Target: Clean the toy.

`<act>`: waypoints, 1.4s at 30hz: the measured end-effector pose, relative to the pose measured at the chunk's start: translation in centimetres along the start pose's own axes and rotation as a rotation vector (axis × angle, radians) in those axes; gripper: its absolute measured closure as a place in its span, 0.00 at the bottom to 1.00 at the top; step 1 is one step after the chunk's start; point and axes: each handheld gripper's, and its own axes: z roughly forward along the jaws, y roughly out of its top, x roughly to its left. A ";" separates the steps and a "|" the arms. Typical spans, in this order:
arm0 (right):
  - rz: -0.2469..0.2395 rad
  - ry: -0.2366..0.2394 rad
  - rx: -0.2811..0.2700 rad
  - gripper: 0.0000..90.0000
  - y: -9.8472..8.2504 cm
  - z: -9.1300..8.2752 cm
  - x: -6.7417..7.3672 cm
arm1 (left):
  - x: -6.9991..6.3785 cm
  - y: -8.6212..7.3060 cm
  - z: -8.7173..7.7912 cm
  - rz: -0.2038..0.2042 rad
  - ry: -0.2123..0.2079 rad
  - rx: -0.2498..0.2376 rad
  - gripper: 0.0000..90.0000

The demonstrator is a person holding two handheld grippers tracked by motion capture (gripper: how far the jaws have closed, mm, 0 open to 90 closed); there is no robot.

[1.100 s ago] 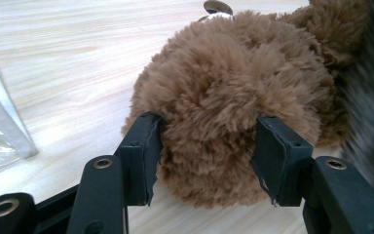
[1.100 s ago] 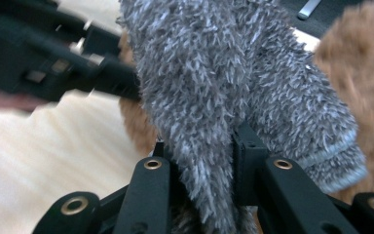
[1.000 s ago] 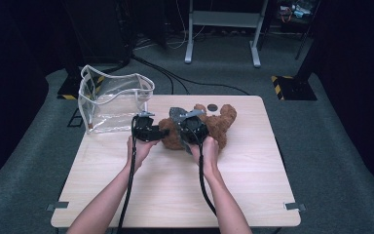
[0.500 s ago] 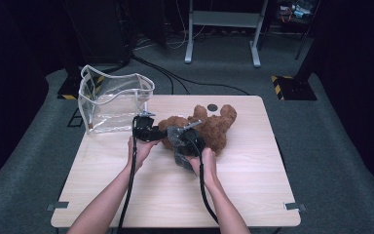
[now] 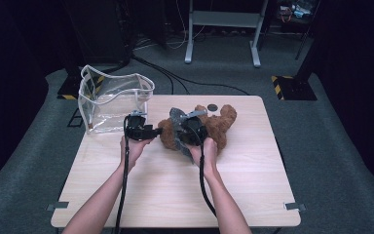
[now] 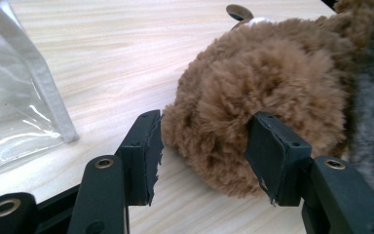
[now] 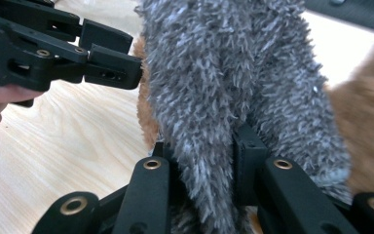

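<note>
Bear (image 5: 214,127) lies lengthwise rightward from the spread left gripper (image 6: 202,146); right gripper (image 7: 202,161) clamps its grey scarf (image 7: 224,73).

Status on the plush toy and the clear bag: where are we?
Done: the right gripper is shut on the grey furry part of the brown plush toy. In hand: the left gripper has its jaws either side of a brown limb, not visibly clamped. Left: if bagging is the aim, all of it; the toy lies on the table beside the clear bag, outside it.
</note>
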 end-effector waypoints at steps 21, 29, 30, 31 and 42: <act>0.012 0.074 0.024 0.81 -1.8 -0.6 -0.4 | -0.5 0.0 1.1 -0.008 -0.009 0.001 0.53; 0.008 0.089 0.103 0.81 -1.5 2.7 0.6 | -0.5 0.1 1.2 0.000 -0.009 0.011 0.53; -0.011 0.103 0.130 0.81 -1.7 2.9 0.7 | -0.5 0.1 1.2 -0.008 -0.010 0.009 0.53; -0.009 0.107 0.166 0.81 -1.9 3.1 1.0 | -0.5 0.1 1.2 -0.006 -0.010 0.008 0.53; 0.020 0.132 0.251 0.80 -6.1 -0.6 -1.3 | -0.5 0.1 1.2 -0.014 -0.017 0.000 0.53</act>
